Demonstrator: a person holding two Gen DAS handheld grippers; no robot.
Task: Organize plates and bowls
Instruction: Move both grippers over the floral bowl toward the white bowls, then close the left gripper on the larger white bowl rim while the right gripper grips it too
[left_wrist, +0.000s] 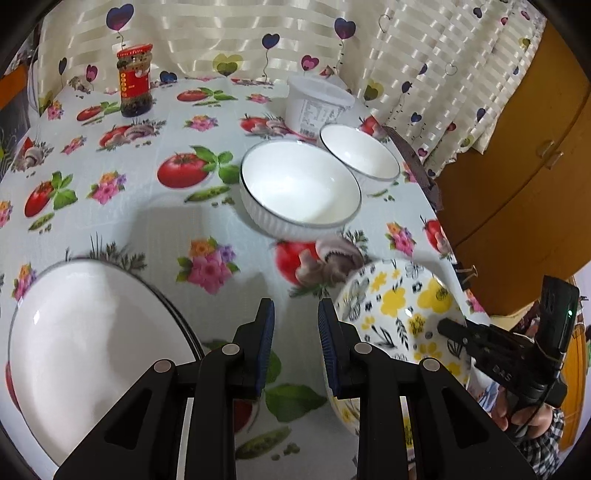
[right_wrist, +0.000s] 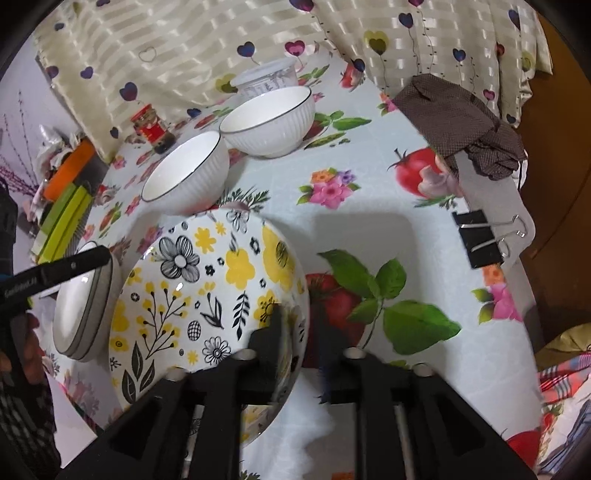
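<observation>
Right gripper (right_wrist: 295, 325) angled down, jaws apart astride flowered bowl (right_wrist: 207, 295) rim.

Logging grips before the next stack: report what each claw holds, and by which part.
Left claw: nothing between its jaws. Right claw straddles the floral bowl at its rim, one finger inside, one outside; blur hides whether it clamps.

Bright, even light from above leaves soft shadows on the tabletop (left_wrist: 155, 229) and glints on the white plate (left_wrist: 92, 354), while fisheye edges bend darkly and the right claw (right_wrist: 299, 325) blurs.
</observation>
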